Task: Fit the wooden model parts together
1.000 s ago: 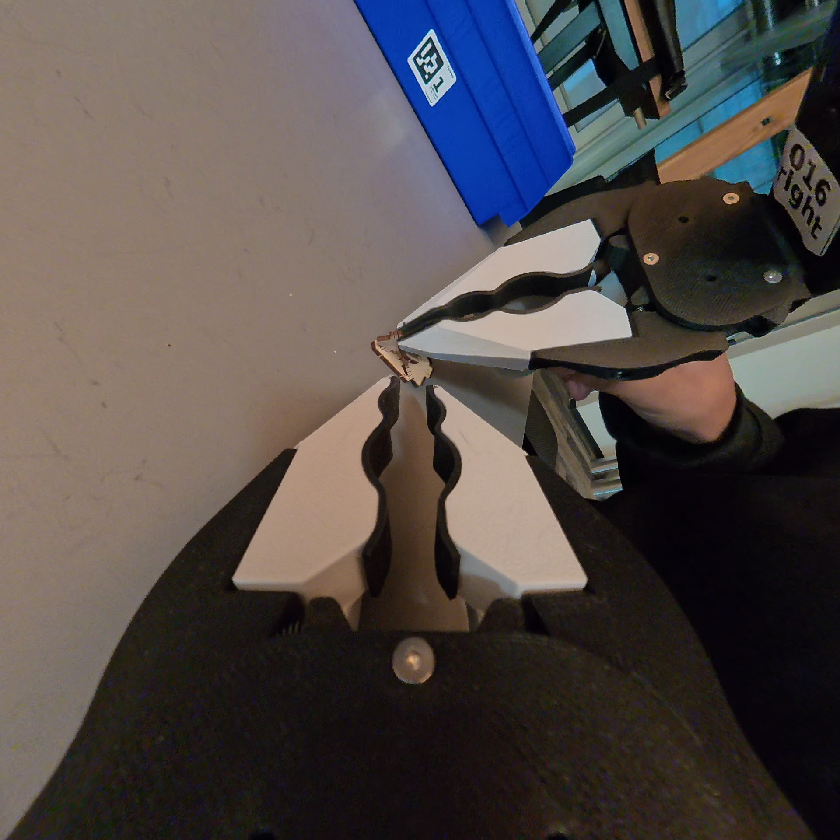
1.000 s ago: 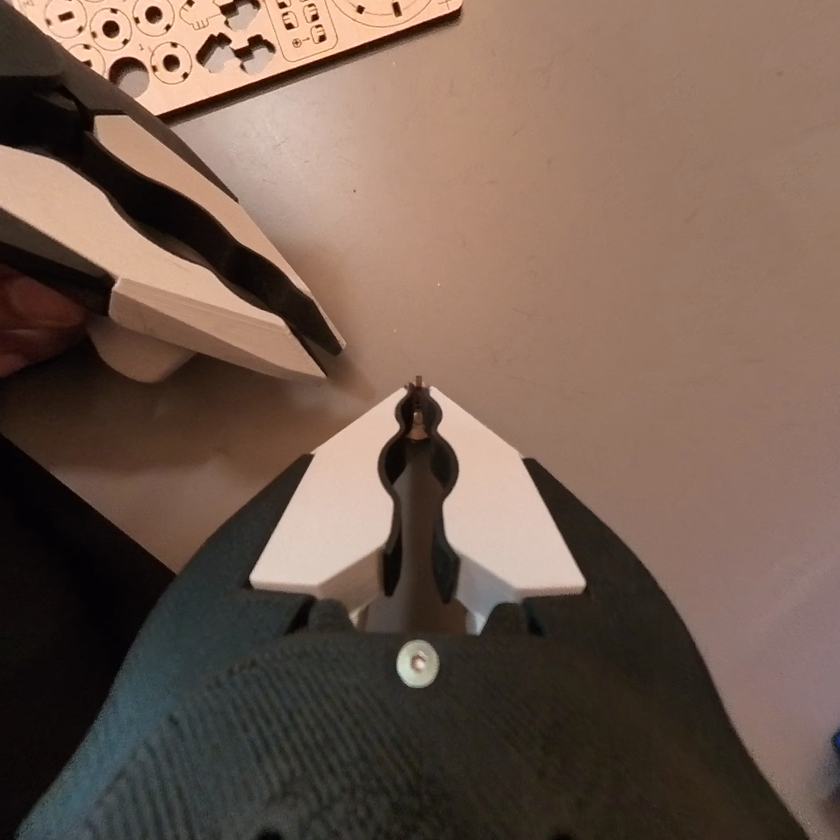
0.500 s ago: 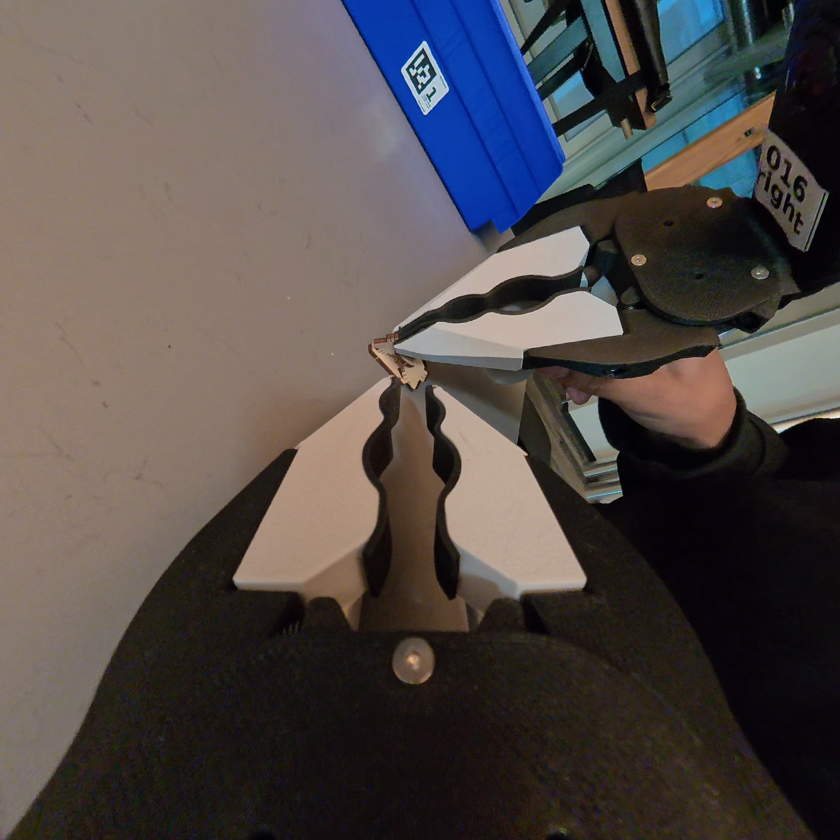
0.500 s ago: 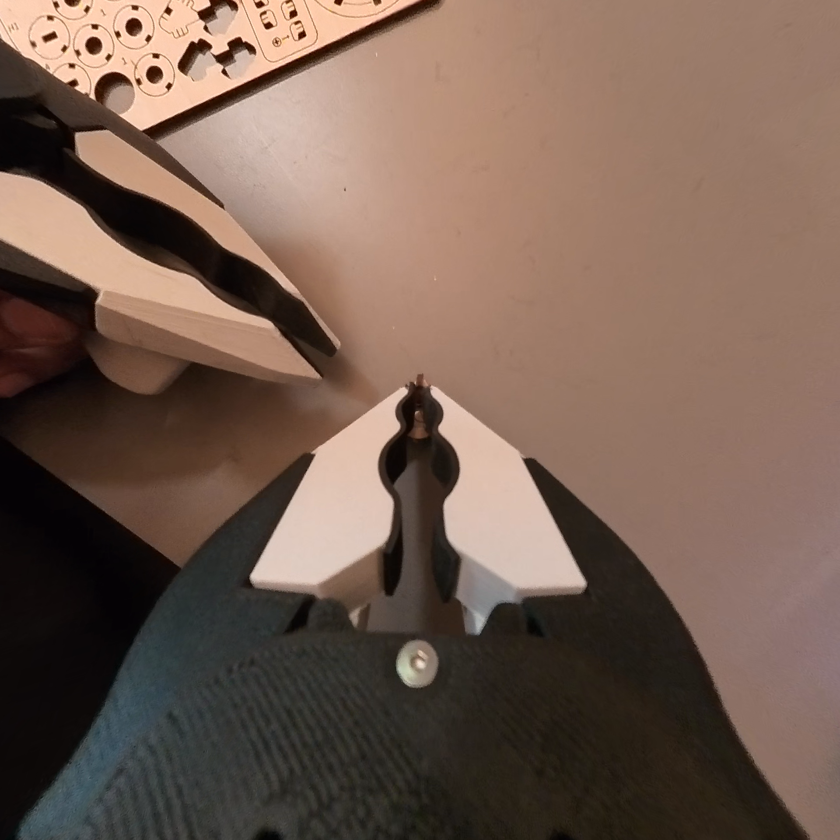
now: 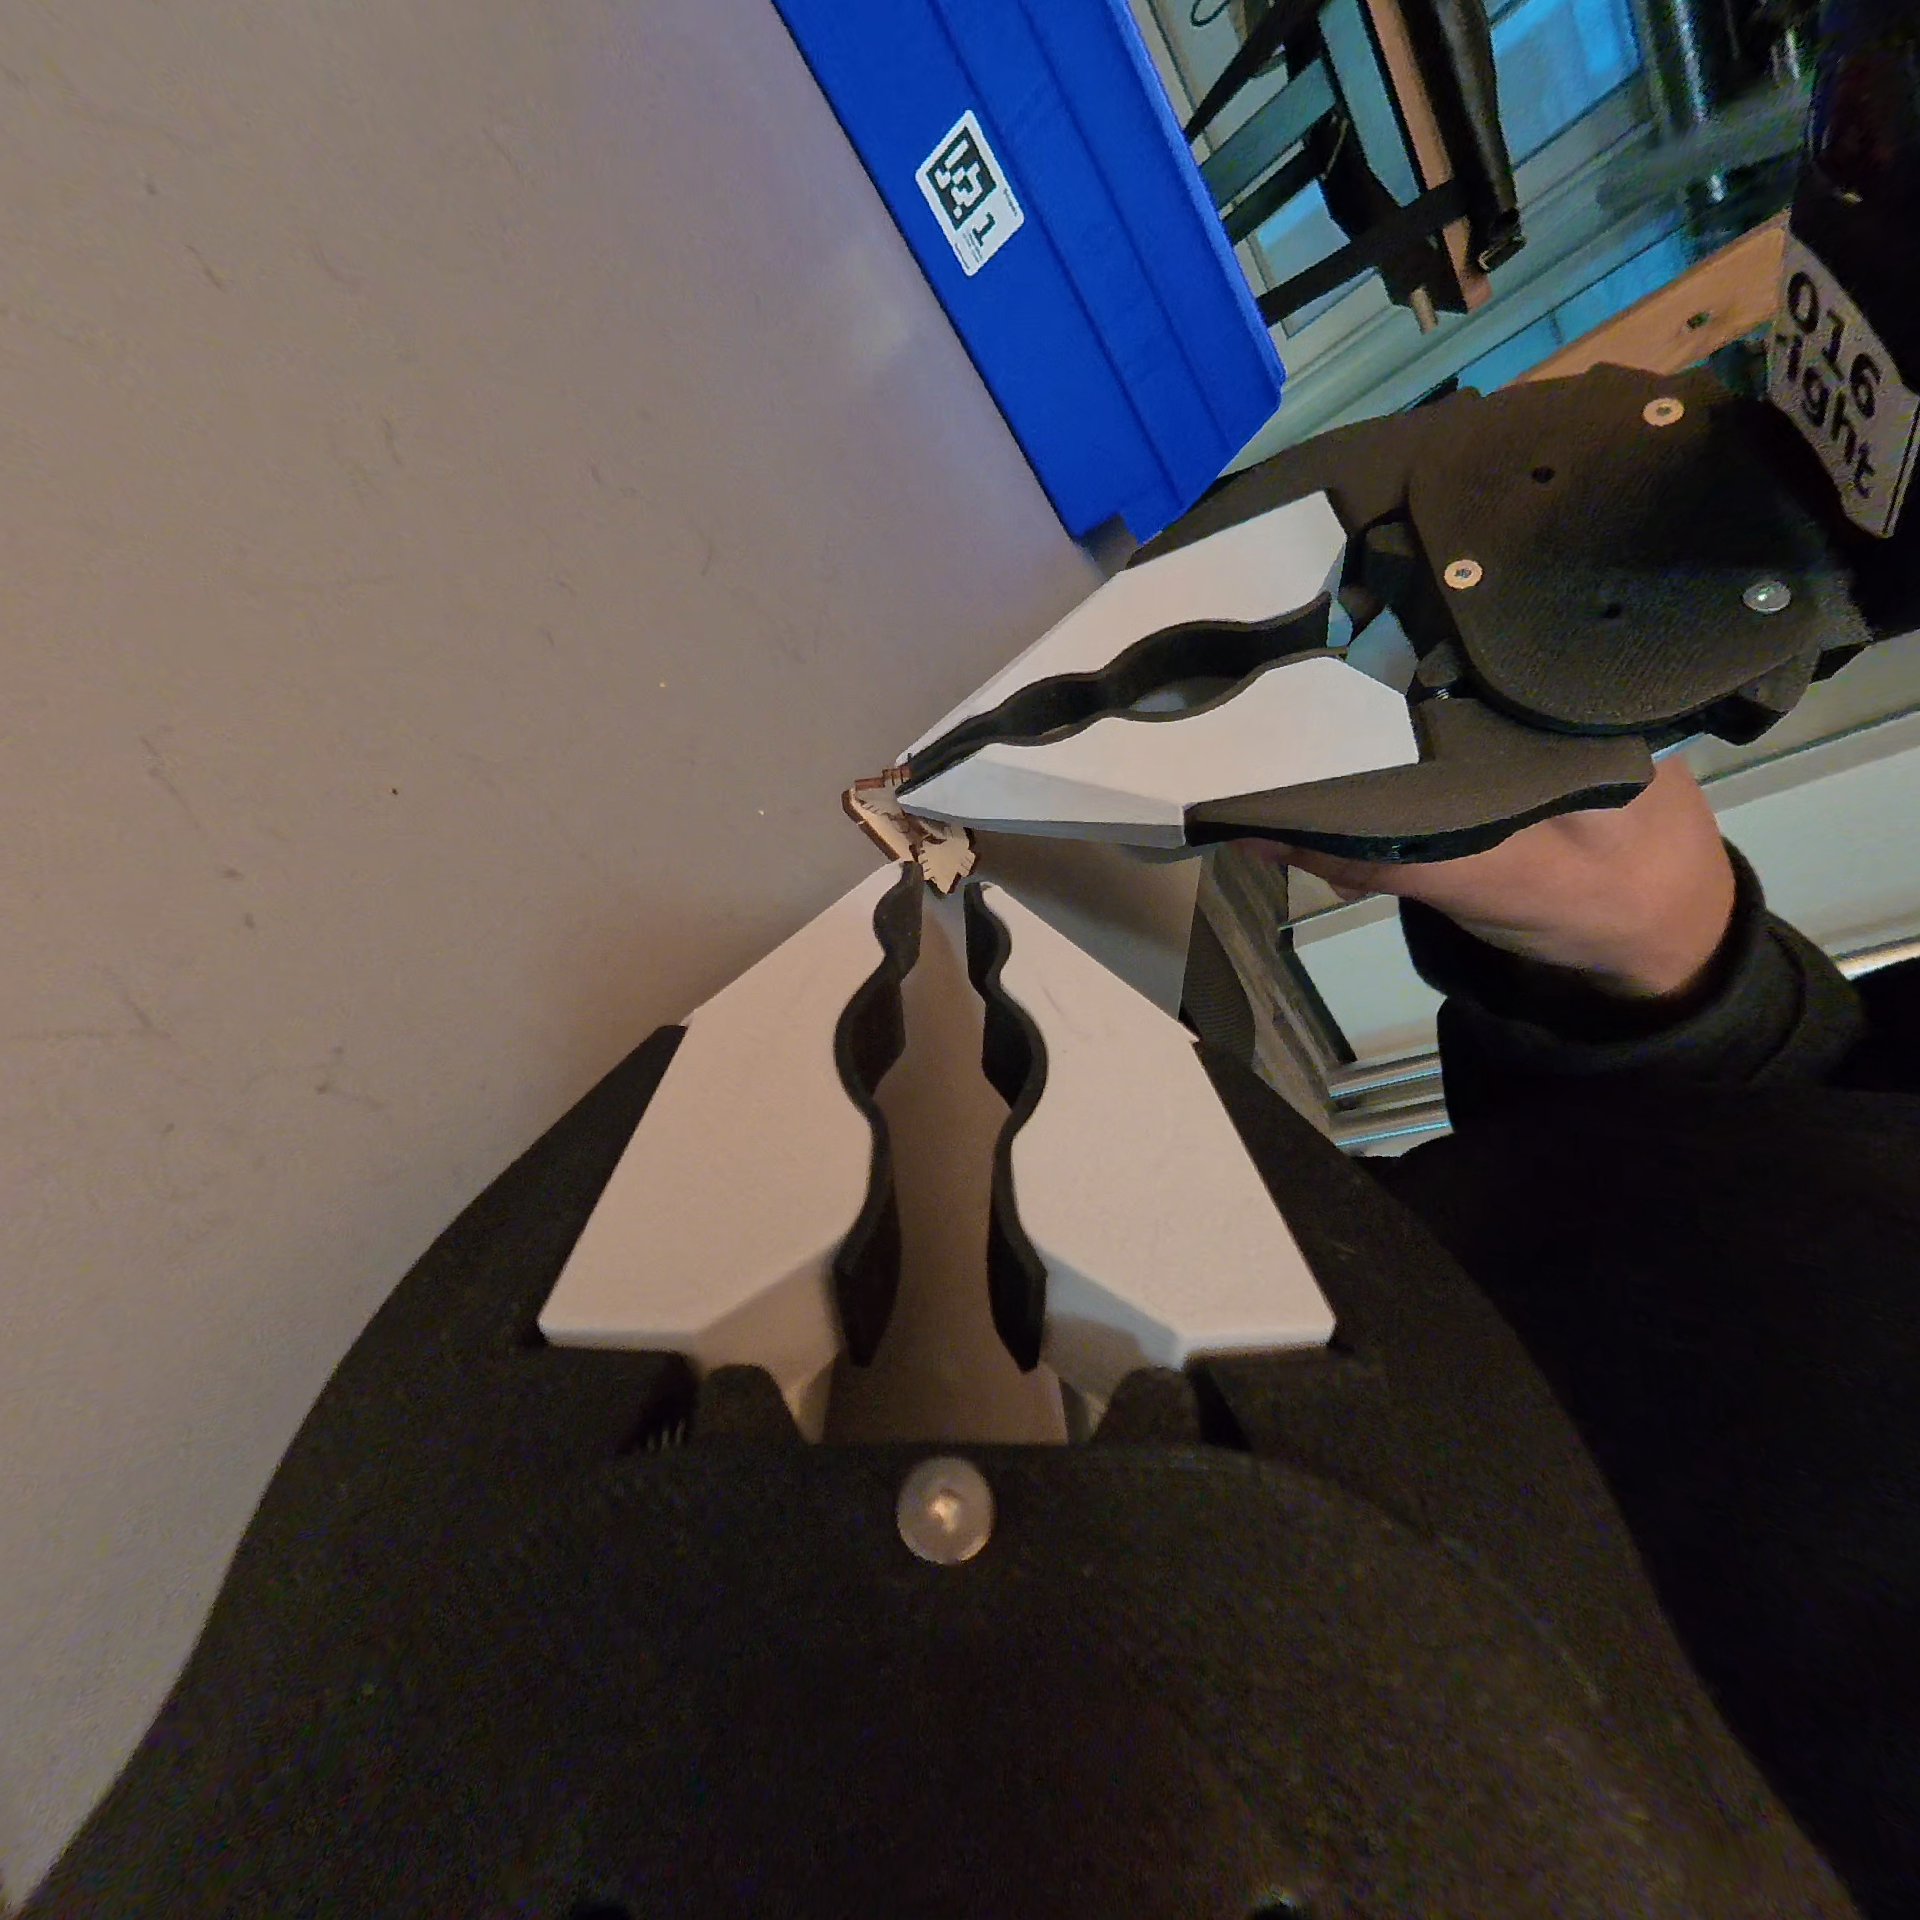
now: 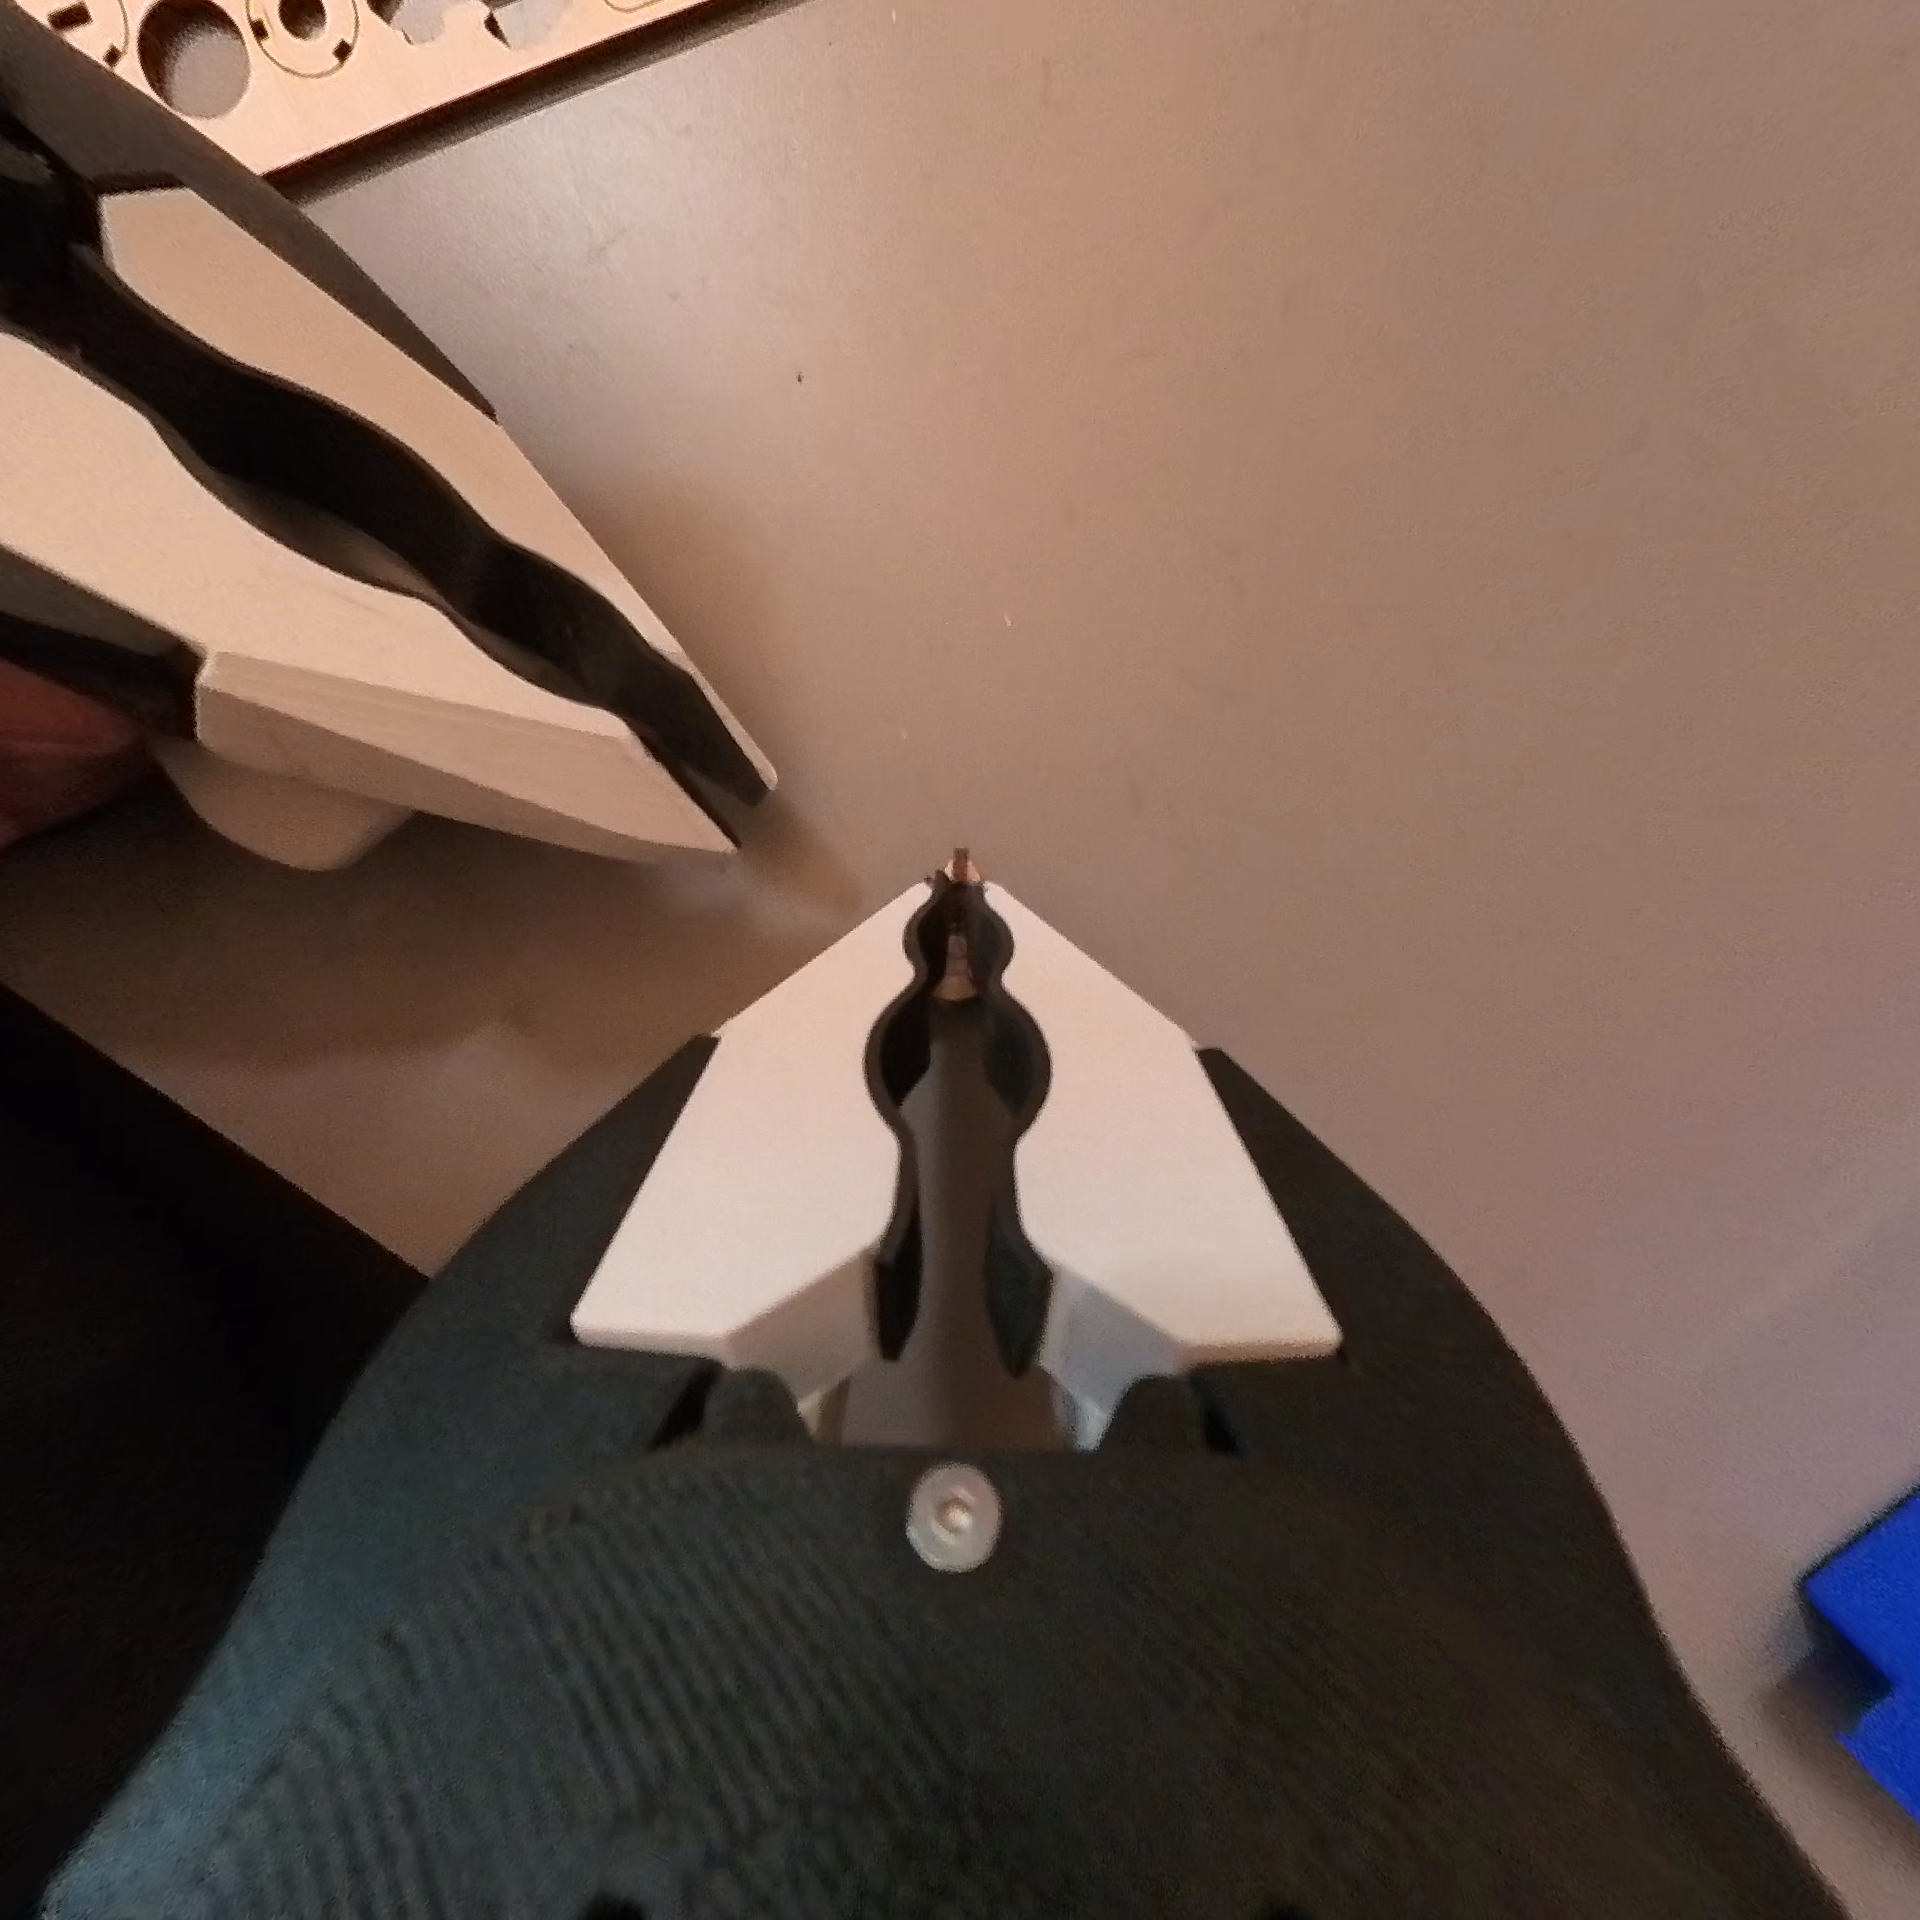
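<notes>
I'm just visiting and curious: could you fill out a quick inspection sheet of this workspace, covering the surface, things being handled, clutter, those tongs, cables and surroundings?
Surface: plain grey-beige tabletop, lightly scuffed.
Things handled: small wooden cut-out piece, pinched at the tips of the right tongs.
Clutter: wooden sheet with punched-out shapes; blue bin.
Tongs: right shut on the piece; left tongs slightly open just beneath it, gripping nothing.
Cables: nothing seen.
Surroundings: a hand, dark sleeve, shelving behind.

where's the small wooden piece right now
In the left wrist view, the small wooden piece is pinched at the right hand-held gripper tips, just above the left hand-held gripper's parted fingertips.
</notes>
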